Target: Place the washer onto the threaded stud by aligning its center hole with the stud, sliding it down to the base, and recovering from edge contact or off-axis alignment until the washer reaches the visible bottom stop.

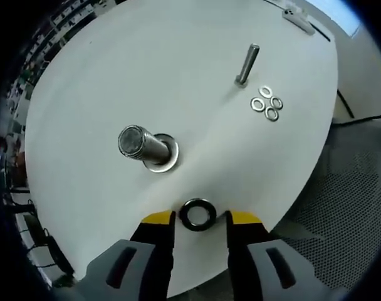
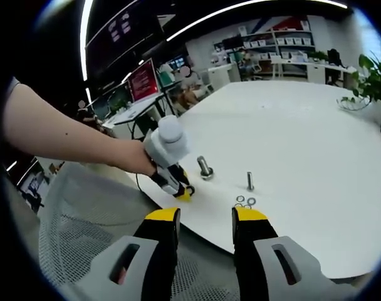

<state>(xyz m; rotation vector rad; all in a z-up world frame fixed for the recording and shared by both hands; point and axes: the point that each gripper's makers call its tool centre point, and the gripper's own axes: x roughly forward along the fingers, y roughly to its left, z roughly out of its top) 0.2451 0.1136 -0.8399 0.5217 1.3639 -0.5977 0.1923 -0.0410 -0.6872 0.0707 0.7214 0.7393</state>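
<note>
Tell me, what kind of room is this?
Probably an open office or lab: a big white table, computer screens on desks, and shelves of boxes at the back, with a potted plant by the table.

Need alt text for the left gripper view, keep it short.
A dark washer lies on the white table between the open yellow-tipped left tongs. Beyond stands a thick stud with a washer at its base; farther off, a thin bolt beside four small washers.
</note>
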